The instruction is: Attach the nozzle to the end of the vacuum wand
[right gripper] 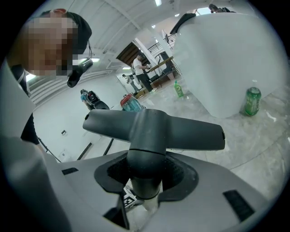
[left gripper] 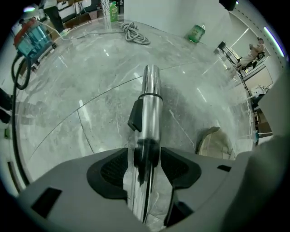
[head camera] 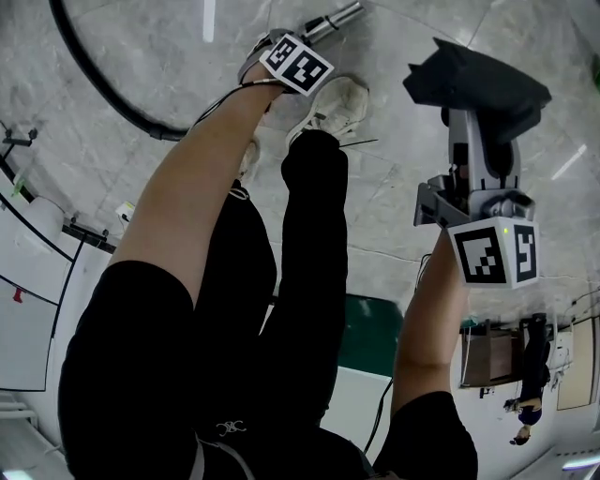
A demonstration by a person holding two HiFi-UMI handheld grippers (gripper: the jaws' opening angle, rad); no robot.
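Observation:
A shiny metal vacuum wand lies on the pale stone floor, its free end pointing away from me. It also shows past the marker cube in the head view as the wand. My left gripper is low over it, pointing down, open, with the tube between its pads and a small gap at the sides. In the head view the left gripper is by the person's feet. My right gripper is shut on the neck of a dark grey T-shaped nozzle. That nozzle is held up to the right, apart from the wand.
A black hose curves across the floor at upper left. The person's shoes stand beside the wand. A blue vacuum body, a coiled cable and a green bottle are farther off. A white wall rises at right.

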